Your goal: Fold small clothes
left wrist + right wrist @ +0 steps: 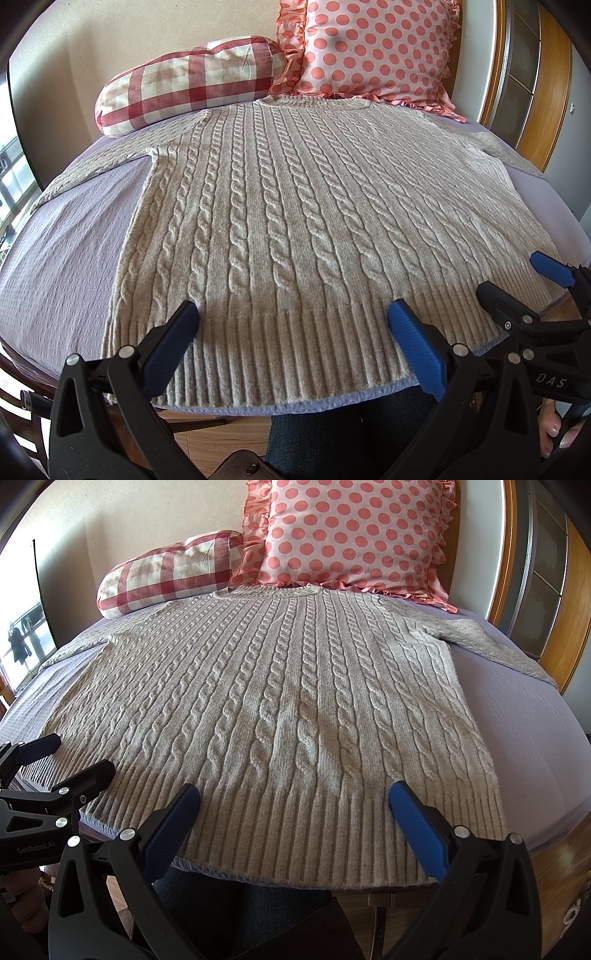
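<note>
Left hand-held gripper [293, 325]: hovering just above the ribbed hem, jaws standing wide apart and gripping nothing, blue pads straddling the hem's left-to-middle stretch.

Right hand-held gripper [294, 805]: hanging beside its partner at the same near edge, jaws likewise spread wide and empty, pads bracketing the hem's middle-to-right stretch.

Ribbed hem [280, 354]: lying directly beneath and between both sets of fingers, running crosswise to them along the near edge of the bed.

Cable-knit sweater [280, 701]: lying flat and face-up on the bed, straight ahead of both tools, its long axis running away from them, hem nearest and neckline farthest.

Key relation: each tool is sitting nearest its own bottom corner, the left one closer to the left side seam and the right one closer to the right; neither is touching the knit, as far as can be judged.

Sleeves: the left sleeve [96, 166] is angling out ahead and to the left, the right sleeve [495, 646] ahead and to the right, both spread on the sheet.

Lilac sheet [517, 716]: showing on either side of the sweater.

Far end: a checked bolster [177, 85] and a polka-dot cushion [351, 535] are leaning against the wall just beyond the neckline.

Stage, as judged: folding not yet begun.
</note>
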